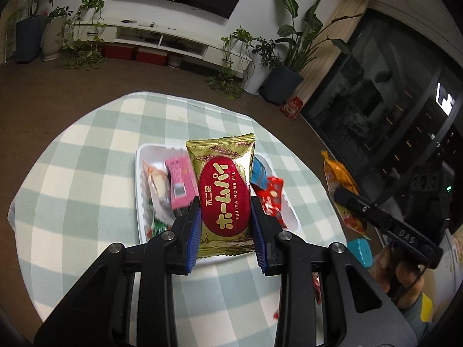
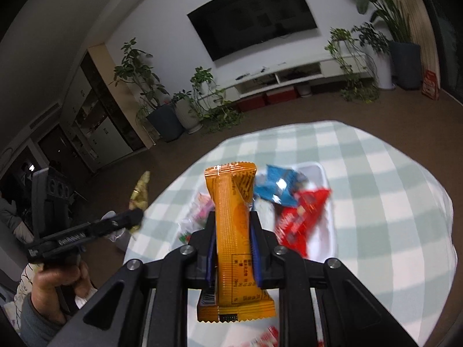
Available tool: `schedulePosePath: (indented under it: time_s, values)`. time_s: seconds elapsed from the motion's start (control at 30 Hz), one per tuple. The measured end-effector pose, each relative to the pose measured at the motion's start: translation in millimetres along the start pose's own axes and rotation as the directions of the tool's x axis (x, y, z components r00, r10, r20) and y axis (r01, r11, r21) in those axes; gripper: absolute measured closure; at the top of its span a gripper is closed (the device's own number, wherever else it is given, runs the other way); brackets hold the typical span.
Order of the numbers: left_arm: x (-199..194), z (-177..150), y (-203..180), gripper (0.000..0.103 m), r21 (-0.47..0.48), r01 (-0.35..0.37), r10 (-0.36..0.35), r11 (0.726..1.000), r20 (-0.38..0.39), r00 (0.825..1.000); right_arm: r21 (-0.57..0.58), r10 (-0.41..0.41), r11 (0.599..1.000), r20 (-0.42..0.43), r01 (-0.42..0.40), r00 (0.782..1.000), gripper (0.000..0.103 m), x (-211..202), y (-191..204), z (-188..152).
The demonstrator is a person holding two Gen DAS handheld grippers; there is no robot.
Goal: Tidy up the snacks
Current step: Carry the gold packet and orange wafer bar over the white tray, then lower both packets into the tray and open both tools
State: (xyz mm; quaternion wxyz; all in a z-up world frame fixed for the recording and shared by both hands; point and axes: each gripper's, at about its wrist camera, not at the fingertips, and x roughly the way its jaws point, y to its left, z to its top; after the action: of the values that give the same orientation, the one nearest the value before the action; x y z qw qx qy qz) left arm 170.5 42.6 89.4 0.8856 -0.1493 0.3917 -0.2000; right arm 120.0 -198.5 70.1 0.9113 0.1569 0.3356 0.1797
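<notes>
My left gripper (image 1: pixel 225 206) is shut on a gold and red Fujiya Home Pie packet (image 1: pixel 224 193), held above a white tray (image 1: pixel 139 173). The tray holds a pink packet (image 1: pixel 179 182), a blue packet (image 1: pixel 258 172), a red packet (image 1: pixel 272 199) and other wrapped snacks. My right gripper (image 2: pixel 233 225) is shut on an orange snack bar packet (image 2: pixel 234 231), held above the table near the tray (image 2: pixel 324 173). The right gripper and the orange packet (image 1: pixel 338 179) also show at the right of the left wrist view.
The round table has a green and white checked cloth (image 1: pixel 86 173). A teal object (image 1: pixel 360 250) sits at the table's right edge. Loose red wrappers (image 2: pixel 266 338) lie near the front edge. Potted plants, a TV stand and a cabinet ring the room.
</notes>
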Motion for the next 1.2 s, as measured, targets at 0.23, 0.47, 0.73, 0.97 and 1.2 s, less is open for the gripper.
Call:
schedulePosePath:
  time_s: [0.23,0.47,0.73,0.97,1.2]
  values:
    - [48.1,18.8,6.1,0.074,0.009,-0.038,0.038,0.999,-0.011,0.999,-0.010,0.007,1.000,-0.015,-0.007,1.000,0.081,58.2,19.1,29.7]
    - [94.9,4.2,30.4,0.074,0.015,-0.068,0.069,0.998,-0.050,0.996,-0.019,-0.062,0.998,-0.093,0.060,0.994,0.081,116.6,3.4,10.4]
    - [112.3,-1.3,39.9,0.074,0.044,-0.086,0.089,0.995,-0.055,0.995,-0.021,-0.095,0.995,-0.090,0.094,0.991,0.081,137.1,-1.6,6.0]
    - [132.7,-10.7,45.3,0.074,0.047,-0.106,0.110,0.993,-0.093,0.990,-0.031,-0.126,0.992,-0.133,0.122,0.983,0.081,152.6,-5.5,-4.4]
    - [143.1,-14.7,49.2,0.074,0.045,-0.115,0.120,0.992,-0.113,0.986,-0.059,-0.148,0.988,-0.161,0.140,0.976,0.081,161.8,-8.1,-12.6]
